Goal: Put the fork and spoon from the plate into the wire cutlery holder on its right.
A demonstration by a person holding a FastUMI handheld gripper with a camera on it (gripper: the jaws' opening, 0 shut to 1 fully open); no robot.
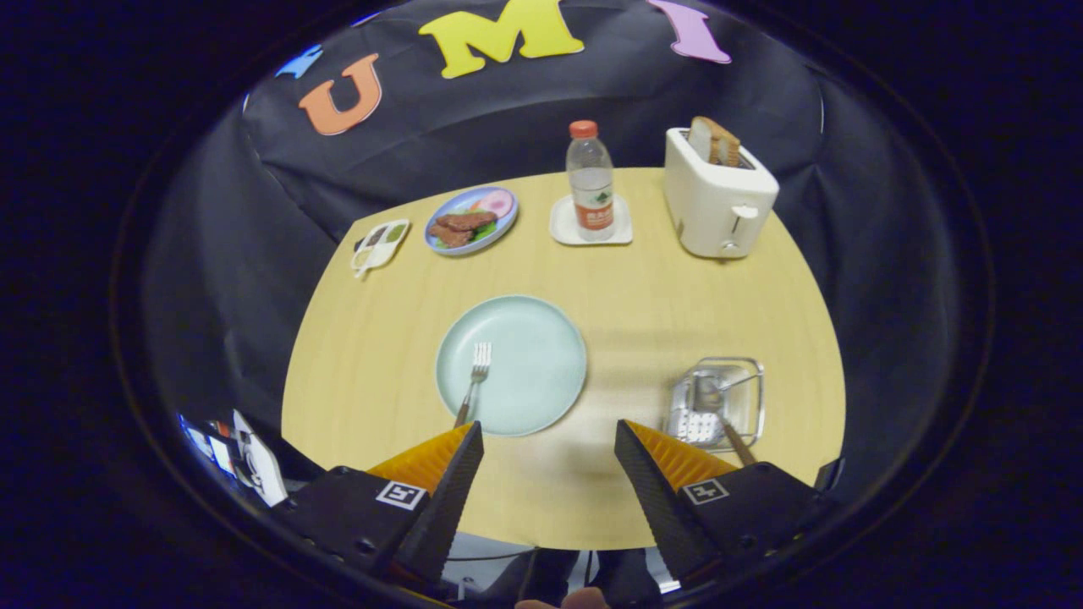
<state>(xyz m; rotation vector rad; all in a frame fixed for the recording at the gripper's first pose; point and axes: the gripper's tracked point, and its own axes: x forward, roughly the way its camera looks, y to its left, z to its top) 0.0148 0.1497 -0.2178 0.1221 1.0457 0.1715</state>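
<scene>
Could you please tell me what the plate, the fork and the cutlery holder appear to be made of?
The plate: probably matte plastic or melamine, pale green, no glare. The fork: shiny metal head, brownish, possibly wooden handle. The wire cutlery holder: bright chromed metal wire. The open gripper holds nothing.

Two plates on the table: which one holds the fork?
The pale green plate just ahead of the open tool; the fork lies on its near left part. The blue plate at the far side holds food instead.
</scene>
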